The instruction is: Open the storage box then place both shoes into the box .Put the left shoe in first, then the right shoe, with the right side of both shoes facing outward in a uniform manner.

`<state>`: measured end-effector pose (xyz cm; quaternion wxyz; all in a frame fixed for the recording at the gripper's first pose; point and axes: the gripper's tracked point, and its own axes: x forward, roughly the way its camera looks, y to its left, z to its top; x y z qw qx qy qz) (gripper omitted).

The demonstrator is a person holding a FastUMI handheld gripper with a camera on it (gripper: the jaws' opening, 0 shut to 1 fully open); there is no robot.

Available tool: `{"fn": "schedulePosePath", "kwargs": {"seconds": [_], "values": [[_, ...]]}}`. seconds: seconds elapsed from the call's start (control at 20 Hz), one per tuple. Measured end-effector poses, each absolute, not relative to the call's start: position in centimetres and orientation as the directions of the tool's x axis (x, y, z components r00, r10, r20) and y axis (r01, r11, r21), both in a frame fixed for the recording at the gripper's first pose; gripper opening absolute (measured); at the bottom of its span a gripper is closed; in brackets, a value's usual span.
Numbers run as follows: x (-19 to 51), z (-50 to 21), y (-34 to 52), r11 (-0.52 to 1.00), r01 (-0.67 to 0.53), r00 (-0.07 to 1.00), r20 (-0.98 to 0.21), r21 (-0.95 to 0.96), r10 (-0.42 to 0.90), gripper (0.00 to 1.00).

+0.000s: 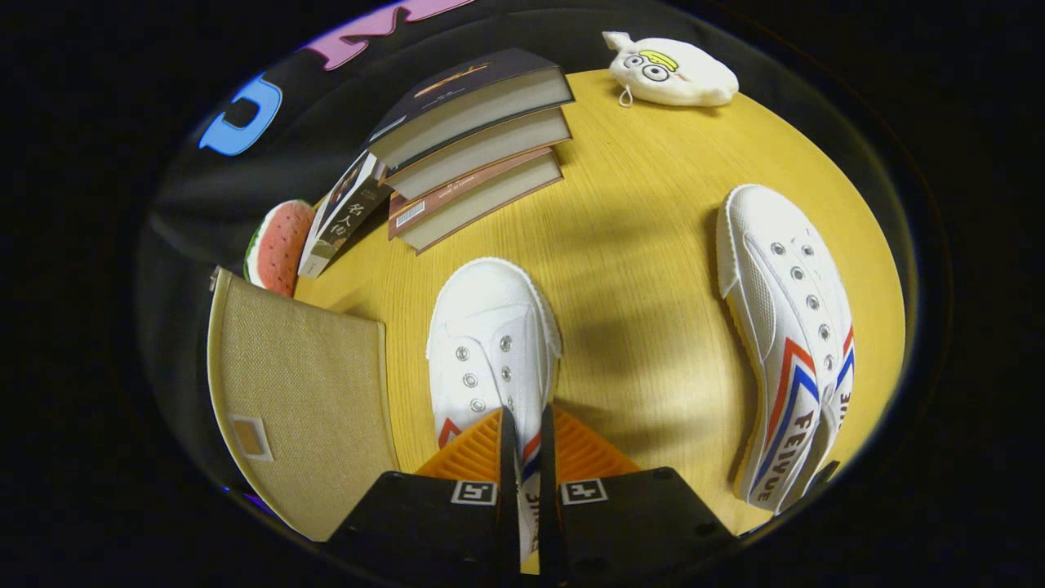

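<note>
While our hand-held gripper sits low over the bench, its fingers are drawn close together on a white shoe, seemingly pinching its rear edge, though the contact is partly hidden. That shoe's toe points ahead of the fingers. A second white shoe lies well off to the right. Just left of the fingers is the beige fabric storage box. Beyond it we see a watermelon-slice toy, stacked books and a plush toy.
</note>
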<state>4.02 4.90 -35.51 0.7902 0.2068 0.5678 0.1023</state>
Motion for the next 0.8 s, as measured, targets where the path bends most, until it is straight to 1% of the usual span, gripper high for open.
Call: {"fn": "schedulePosePath", "kwargs": {"seconds": [0.1,0.35,0.5,0.65,0.8], "values": [[4.0,-35.3,4.8,0.887,0.071,0.325,-0.852,0.456,0.411,0.06],[3.5,-34.5,5.0,0.849,0.148,0.329,-0.835,0.507,0.441,0.06],[2.9,-33.1,5.1,0.846,0.139,0.348,-0.825,0.516,0.446,0.05],[2.7,-30.6,4.9,0.827,0.155,0.374,-0.807,0.541,0.458,0.06],[2.8,-26.6,4.5,0.810,0.159,0.419,-0.781,0.565,0.463,0.05]]}}
